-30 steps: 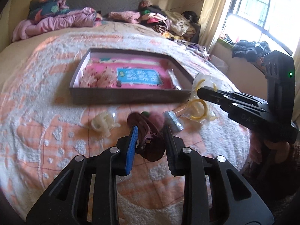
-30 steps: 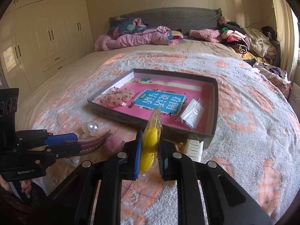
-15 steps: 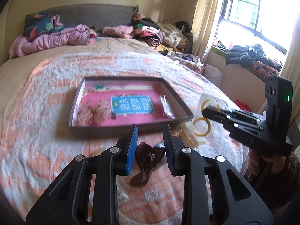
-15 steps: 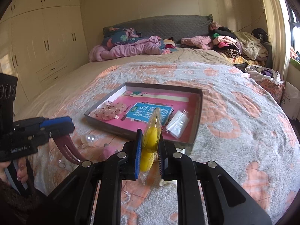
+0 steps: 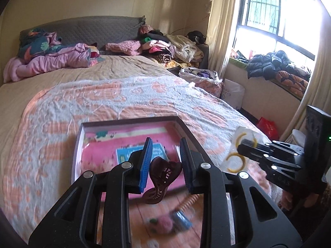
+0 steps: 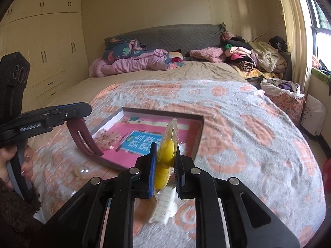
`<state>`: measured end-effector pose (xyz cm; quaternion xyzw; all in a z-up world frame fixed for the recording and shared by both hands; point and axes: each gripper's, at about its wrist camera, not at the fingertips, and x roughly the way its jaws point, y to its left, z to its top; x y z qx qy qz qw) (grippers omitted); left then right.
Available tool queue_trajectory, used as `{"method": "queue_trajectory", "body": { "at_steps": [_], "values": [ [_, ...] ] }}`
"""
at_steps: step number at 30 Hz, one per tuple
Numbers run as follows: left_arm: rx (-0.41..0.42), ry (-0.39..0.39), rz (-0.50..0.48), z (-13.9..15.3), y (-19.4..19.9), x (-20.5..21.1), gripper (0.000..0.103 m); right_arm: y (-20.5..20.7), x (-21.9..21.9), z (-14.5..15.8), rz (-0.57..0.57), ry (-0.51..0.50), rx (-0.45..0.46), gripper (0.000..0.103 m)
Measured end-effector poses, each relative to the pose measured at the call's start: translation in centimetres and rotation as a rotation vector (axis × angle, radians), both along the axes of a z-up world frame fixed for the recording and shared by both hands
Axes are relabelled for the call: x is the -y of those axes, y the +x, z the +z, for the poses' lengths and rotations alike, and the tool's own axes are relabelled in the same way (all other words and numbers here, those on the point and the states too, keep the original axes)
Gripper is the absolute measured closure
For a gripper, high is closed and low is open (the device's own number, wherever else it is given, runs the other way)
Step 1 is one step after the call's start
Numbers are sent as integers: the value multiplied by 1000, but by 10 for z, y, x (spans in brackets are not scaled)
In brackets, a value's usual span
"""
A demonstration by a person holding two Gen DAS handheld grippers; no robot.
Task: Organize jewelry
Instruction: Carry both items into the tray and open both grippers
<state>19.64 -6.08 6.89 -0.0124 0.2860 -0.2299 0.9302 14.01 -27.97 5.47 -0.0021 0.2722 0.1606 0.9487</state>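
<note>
My left gripper [image 5: 165, 163] is shut on a dark maroon hair claw clip [image 5: 161, 177] and holds it in the air over the near edge of the grey tray [image 5: 77, 144]; the clip also shows in the right wrist view [image 6: 84, 139]. My right gripper [image 6: 165, 163] is shut on a clear bag of yellow hoops [image 6: 167, 150], raised above the bed; the bag also shows in the left wrist view [image 5: 238, 155]. The pink-lined tray [image 6: 198, 132] lies on the bed and holds a blue card [image 6: 142, 140].
Loose on the blanket near the bed's front edge: a white claw clip [image 6: 165, 206], a clear round piece [image 6: 82, 170], a pink pom-pom [image 5: 163, 224], an orange coil [image 5: 188, 201]. Piled clothes [image 5: 165, 47] lie by the headboard. A window sill is at right.
Both grippers have risen from the blanket with their items. The left one has lifted the maroon clip up and forward over the tray's near edge; loose pieces stayed below.
</note>
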Motion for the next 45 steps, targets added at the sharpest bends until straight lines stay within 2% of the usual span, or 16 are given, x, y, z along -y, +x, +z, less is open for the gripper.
{"method": "queue_trajectory", "body": {
  "at_steps": [3, 4, 5, 10, 16, 26, 32, 40, 43, 45],
  "values": [
    [-6, 12, 3, -5, 18, 5, 84, 15, 2, 1, -14, -8, 2, 88],
    [-9, 14, 3, -6, 22, 6, 89, 20, 3, 0, -19, -7, -2, 88],
    [-13, 17, 0, -9, 27, 7, 103, 25, 4, -1, -22, -3, -7, 88],
    [-35, 33, 7, -24, 49, 9, 103, 54, 3, -8, -27, 16, -32, 88],
    [-84, 47, 35, -43, 67, 0, 103, 83, -13, -24, -1, -16, -75, 88],
    [-156, 74, 79, -75, 72, -20, 103, 118, -52, -56, 92, -7, -180, 88],
    [-182, 79, 122, -87, 76, -36, 103, 131, -64, -71, 75, -30, -234, 88],
    [-193, 68, 158, -95, 74, -48, 103, 140, -58, -79, 13, -49, -249, 82],
    [-189, 66, 161, -94, 71, -49, 103, 139, -55, -80, 0, -61, -244, 74],
    [-188, 64, 164, -93, 69, -50, 98, 139, -52, -81, -8, -62, -243, 69]
  ]
}}
